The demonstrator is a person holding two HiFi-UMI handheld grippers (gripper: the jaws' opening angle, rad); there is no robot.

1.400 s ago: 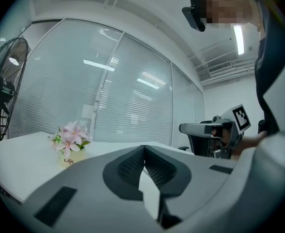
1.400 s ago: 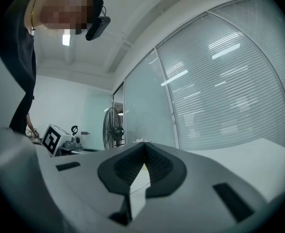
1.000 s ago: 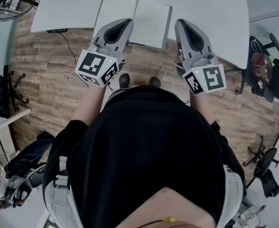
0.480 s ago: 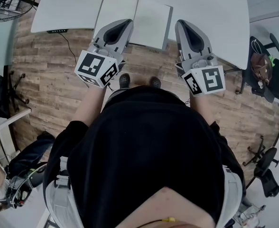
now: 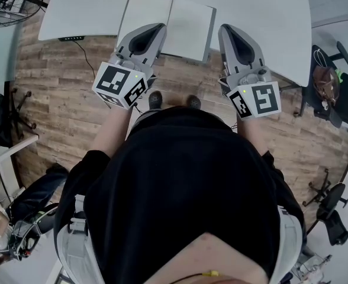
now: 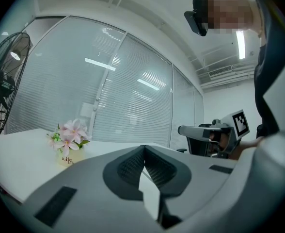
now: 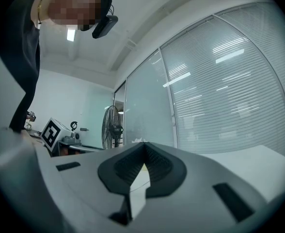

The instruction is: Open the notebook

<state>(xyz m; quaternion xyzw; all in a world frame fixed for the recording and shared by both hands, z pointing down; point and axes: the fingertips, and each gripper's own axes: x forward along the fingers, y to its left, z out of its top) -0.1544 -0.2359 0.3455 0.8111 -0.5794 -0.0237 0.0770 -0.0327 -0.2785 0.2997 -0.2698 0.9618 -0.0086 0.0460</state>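
The notebook [image 5: 186, 25] lies open on the white table [image 5: 263, 10], its pale pages facing up, near the table's front edge. My left gripper [image 5: 157, 27] hovers level over the notebook's lower left part, jaws shut with nothing between them. My right gripper [image 5: 225, 28] is held just right of the notebook, also shut and empty. In the left gripper view the left gripper [image 6: 143, 149] shows its pads meeting at the tips, and the right gripper [image 6: 215, 132] is seen beside it. The right gripper view shows the right gripper [image 7: 145, 147] with its tips touching too.
A small pot of pink flowers [image 6: 70, 147] stands at the table's far side. A floor fan [image 5: 8, 2] is at the left, and office chairs [image 5: 334, 58] stand to the right. A black cable [image 5: 82, 52] hangs from the table's left front edge over the wooden floor.
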